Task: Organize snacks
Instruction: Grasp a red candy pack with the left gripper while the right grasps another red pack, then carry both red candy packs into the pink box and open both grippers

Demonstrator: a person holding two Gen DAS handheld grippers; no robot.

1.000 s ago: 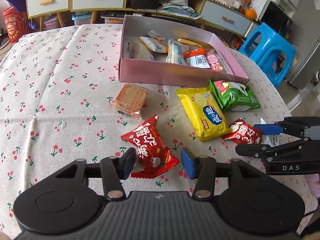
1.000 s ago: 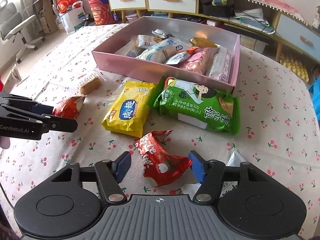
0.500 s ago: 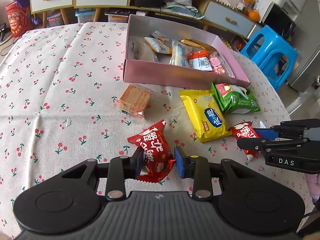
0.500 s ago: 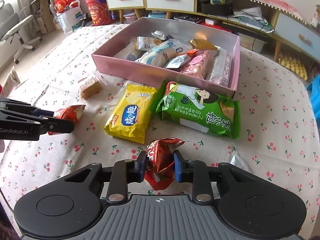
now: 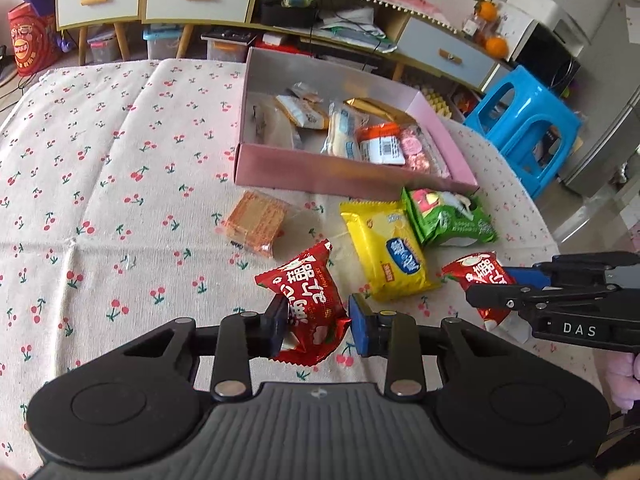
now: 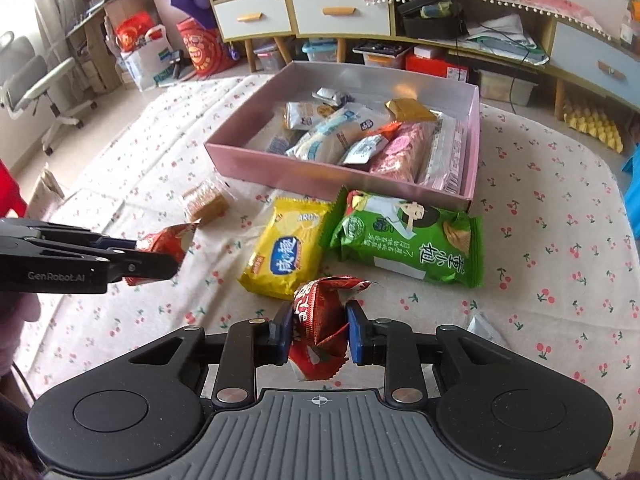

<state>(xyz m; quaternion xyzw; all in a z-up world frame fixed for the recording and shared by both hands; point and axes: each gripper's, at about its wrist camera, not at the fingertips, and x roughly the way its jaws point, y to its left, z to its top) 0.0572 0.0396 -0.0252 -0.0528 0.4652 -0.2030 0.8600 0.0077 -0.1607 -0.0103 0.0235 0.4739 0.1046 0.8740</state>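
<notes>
left wrist: l tongs (image 5: 318,322) pinch red pkt (image 5: 308,296), long axis fwd

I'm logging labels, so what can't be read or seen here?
- Left red snack packet: lower end hidden between left gripper fingers.
- Right red snack packet: crumpled, print unreadable.
- White wrapper, right wrist view: mostly behind the right gripper.
- Pink box contents: too small.

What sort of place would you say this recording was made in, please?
Most likely a lived-in home room: a table with a cherry-print cloth, a sideboard with drawers cluttered with papers, and a blue plastic stool beside it.
</notes>
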